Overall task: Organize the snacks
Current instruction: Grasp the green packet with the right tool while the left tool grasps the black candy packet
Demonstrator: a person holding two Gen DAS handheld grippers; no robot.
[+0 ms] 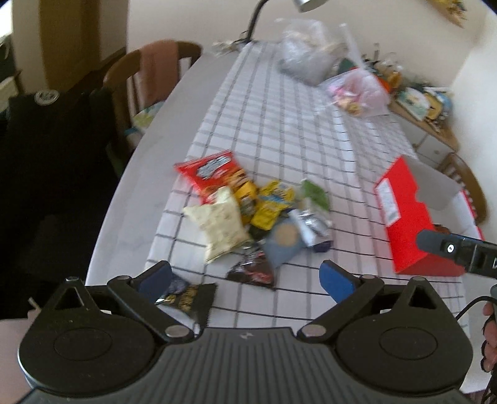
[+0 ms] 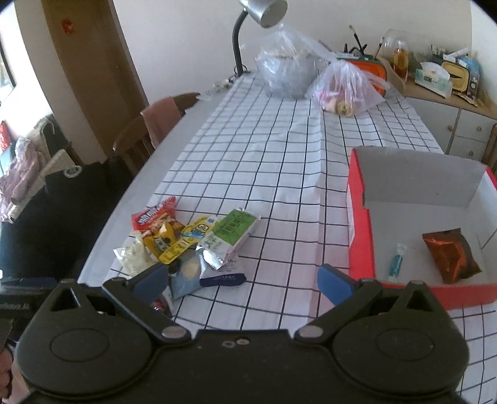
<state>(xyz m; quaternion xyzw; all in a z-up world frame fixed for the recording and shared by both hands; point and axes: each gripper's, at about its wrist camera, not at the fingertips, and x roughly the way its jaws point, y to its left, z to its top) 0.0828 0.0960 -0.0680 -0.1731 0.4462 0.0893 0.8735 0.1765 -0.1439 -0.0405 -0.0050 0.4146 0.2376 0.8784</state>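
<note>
Checked cloth over a pale counter [image 2: 149, 174], dining room, lamp [image 2: 264, 12] and two clear plastic bags [image 2: 341, 87] at the far end, wooden chairs at the left side.

Snack pile [image 2: 189, 245] sits on the near left part of the cloth, well apart from the red box [image 2: 360, 217] at right. Pile is loose, overlapping: red chip bag [image 1: 211, 171], cream crinkled packet [image 1: 220, 220], yellow packets [image 1: 270, 205], green-and-white pouch [image 2: 233, 233], silver and blue sachets. A dark packet [image 1: 254, 270] and a black one [image 1: 189, 295] lie nearest the left gripper [image 1: 245, 276].

Handling, judged: all light, soft, air-puffed foil or film; slippery, likely to crumple or skid. Contents may crush, so pinch at a sealed edge or corner, not across the belly.

Red box is open-topped, white inside. It holds a dark orange-brown packet [image 2: 450, 254] and a small blue-and-white tube-shaped sweet [image 2: 396, 264], lying apart; most of the floor bare.

Left jaws spread wide, nothing between them, over the near edge of the pile. Right gripper [image 2: 243, 279] likewise wide apart and empty, above the cloth between pile and box.
</note>
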